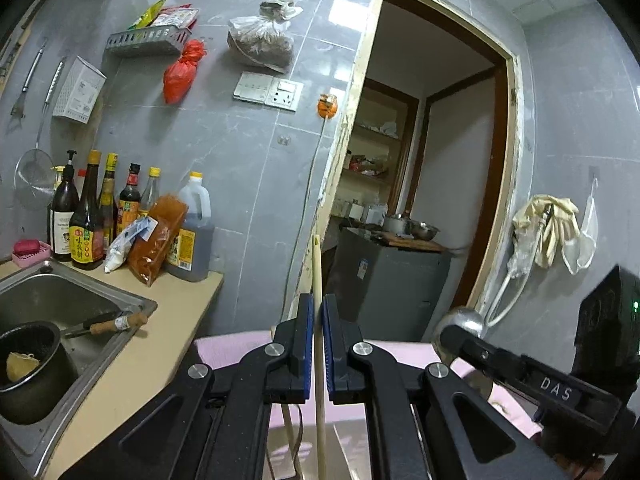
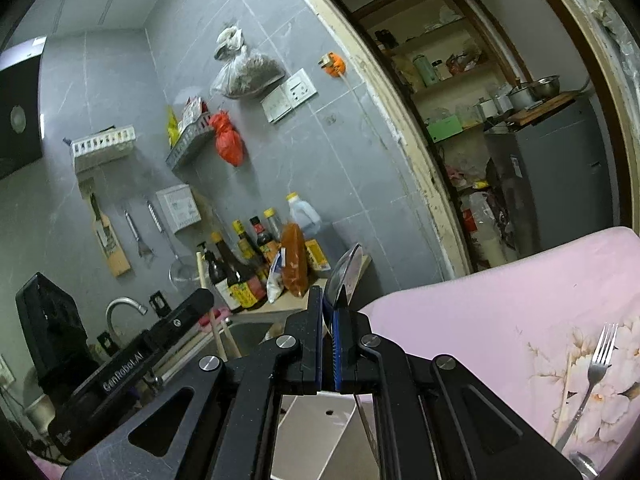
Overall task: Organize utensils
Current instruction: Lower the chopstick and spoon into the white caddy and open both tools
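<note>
A pale, matt wooden chopstick [image 1: 318,280] contrasts with the shiny metal ladle [image 2: 347,270]. The fork [image 2: 596,364] is polished metal on soft pink floral cloth [image 2: 500,312].

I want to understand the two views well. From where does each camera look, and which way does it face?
Left wrist: on the left tongs, shut on a pale wooden stick, facing the grey tiled wall and doorway; right tongs beside.
Right wrist: on the right tongs, shut on a shiny metal ladle, facing the same wall; left tongs beside.
Shared: dark sauce bottles, red bag.
</note>
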{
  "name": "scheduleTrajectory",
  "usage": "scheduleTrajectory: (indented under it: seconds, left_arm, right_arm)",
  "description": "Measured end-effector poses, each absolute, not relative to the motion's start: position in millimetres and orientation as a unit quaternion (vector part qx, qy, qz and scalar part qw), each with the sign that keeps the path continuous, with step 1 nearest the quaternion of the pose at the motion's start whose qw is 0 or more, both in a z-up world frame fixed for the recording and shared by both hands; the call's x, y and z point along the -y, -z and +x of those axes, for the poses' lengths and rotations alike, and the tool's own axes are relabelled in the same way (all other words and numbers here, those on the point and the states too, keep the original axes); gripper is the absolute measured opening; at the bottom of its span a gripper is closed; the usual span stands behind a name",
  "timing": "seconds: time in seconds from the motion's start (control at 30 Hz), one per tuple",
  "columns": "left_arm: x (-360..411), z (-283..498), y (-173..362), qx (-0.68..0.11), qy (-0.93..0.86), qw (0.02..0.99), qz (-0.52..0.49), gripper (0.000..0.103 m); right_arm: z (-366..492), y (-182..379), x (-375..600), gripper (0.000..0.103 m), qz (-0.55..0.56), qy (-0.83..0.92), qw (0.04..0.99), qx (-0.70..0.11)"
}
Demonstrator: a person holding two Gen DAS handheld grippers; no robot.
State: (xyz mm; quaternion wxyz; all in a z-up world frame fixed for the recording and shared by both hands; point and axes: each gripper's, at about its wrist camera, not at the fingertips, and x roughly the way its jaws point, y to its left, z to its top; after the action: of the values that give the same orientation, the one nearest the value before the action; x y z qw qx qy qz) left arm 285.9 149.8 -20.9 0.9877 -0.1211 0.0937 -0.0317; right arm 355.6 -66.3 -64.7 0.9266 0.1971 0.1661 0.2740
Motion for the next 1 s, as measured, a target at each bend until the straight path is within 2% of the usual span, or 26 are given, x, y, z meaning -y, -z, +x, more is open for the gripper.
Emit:
scheduleTrajectory:
  seconds: [0.27,0.37,0.43,0.5,0.63,0.67,0.73,0.8,0.93,1.0]
  left_arm:
    - [-149,274,18,-0.127,0.046,0.984,-0.119,0.005]
    - [-149,273,17,-0.145,0.054,0.980,-0.126,0.007]
    - [-149,273,16,-0.157,0.059,0.977,-0.132,0.013]
    - [-150,271,15,-0.163,0.060,0.974,-0.143,0.026]
    - [-149,266,8,-0.165,0.058,0.972,-0.157,0.034]
    - [-146,265,5,-0.164,0.058,0.972,-0.157,0.039]
    - [-141,263,0,-0.160,0.060,0.972,-0.159,0.046]
    - [-132,260,-8,-0.154,0.064,0.973,-0.158,0.055]
    - [-111,258,-21,-0.140,0.069,0.975,-0.156,0.067]
    - [-100,258,-25,-0.133,0.071,0.976,-0.155,0.072]
  right_arm:
    - [339,68,63,0.005,0.173,-0.287,0.922,-0.193]
    - [335,68,68,0.013,0.169,-0.285,0.920,-0.208]
    - [330,65,73,0.029,0.175,-0.284,0.920,-0.204]
    - [326,58,79,0.030,0.177,-0.284,0.921,-0.199]
    - [320,42,95,0.030,0.177,-0.277,0.926,-0.187]
    - [320,38,98,0.031,0.176,-0.274,0.927,-0.185]
    - [317,29,108,0.042,0.176,-0.261,0.932,-0.178]
    - [313,20,124,0.050,0.175,-0.243,0.939,-0.166]
    - [305,1,155,0.067,0.164,-0.206,0.954,-0.143]
    - [303,-7,170,0.070,0.154,-0.191,0.960,-0.132]
